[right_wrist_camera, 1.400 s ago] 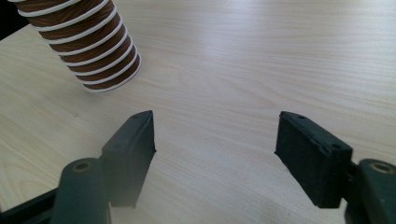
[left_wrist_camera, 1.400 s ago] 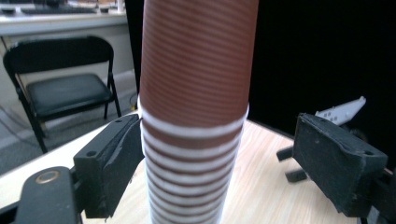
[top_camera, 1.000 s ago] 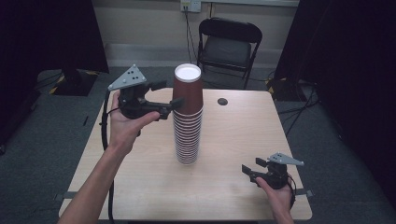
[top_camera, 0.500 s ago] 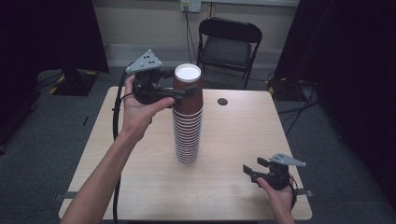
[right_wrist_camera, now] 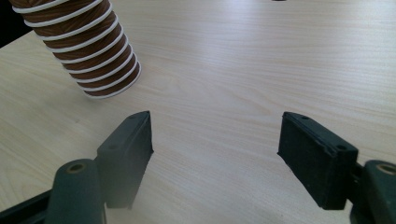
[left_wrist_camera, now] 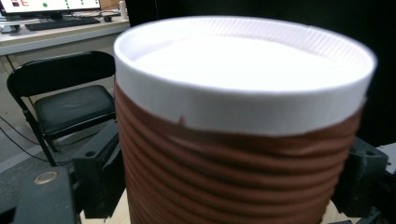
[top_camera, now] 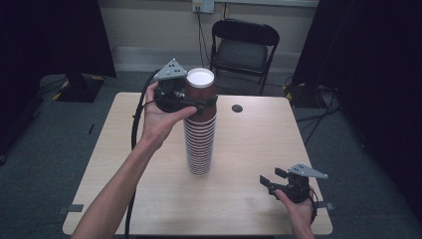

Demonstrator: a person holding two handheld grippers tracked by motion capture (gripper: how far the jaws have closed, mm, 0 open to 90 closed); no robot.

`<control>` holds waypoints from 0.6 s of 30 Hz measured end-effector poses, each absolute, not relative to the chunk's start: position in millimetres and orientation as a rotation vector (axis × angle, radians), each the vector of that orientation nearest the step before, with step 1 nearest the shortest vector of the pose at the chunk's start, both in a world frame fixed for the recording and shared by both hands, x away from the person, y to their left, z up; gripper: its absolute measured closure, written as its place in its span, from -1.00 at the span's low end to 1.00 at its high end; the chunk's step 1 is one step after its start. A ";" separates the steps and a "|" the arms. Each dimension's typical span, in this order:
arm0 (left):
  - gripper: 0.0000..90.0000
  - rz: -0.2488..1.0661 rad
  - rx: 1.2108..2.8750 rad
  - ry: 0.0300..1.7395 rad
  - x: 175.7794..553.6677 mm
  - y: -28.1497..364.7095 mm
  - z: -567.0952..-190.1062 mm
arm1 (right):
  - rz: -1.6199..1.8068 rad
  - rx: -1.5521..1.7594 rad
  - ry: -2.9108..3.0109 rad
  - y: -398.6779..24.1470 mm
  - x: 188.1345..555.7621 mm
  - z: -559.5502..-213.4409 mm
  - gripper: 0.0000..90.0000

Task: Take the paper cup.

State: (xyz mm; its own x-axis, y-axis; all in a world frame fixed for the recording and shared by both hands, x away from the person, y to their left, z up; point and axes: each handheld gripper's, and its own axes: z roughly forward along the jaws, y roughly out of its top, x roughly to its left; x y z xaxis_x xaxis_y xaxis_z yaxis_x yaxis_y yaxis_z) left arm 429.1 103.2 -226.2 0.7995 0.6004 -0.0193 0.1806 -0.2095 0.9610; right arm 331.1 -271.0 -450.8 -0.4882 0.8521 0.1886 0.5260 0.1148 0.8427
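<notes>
A tall stack of brown ribbed paper cups (top_camera: 200, 139) with white rims stands mid-table. My left gripper (top_camera: 204, 103) is held level at the top cup (left_wrist_camera: 233, 154), one black jaw on each side of it just under the white rim. Its jaws have just been opening, with the cup between them, and I see no squeeze on the cup wall. My right gripper (top_camera: 265, 181) rests low at the table's front right, open, with bare wood between its jaws (right_wrist_camera: 215, 149). The base of the stack (right_wrist_camera: 88, 51) lies up and to the left of it there.
The light wooden table (top_camera: 259, 134) has a small dark disc (top_camera: 237, 108) near its far edge. A black folding chair (top_camera: 244, 45) stands behind the table. A black cable (top_camera: 135, 129) hangs from the left gripper along the forearm. Dark curtains flank both sides.
My left gripper has travelled right, from beside the stack onto its top cup, so the jaws now straddle the cup. The right gripper has stayed where it was.
</notes>
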 end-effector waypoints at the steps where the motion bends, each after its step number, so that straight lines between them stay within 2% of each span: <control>1: -0.66 0.418 1.764 0.611 429.7 104.1 -227.3 | 1.315 1.348 2.057 -270.9 331.2 -450.9 -0.43; 18: -0.78 0.445 1.815 0.618 431.1 98.3 -244.7 | 1.317 1.382 2.042 -273.6 332.9 -453.2 -0.45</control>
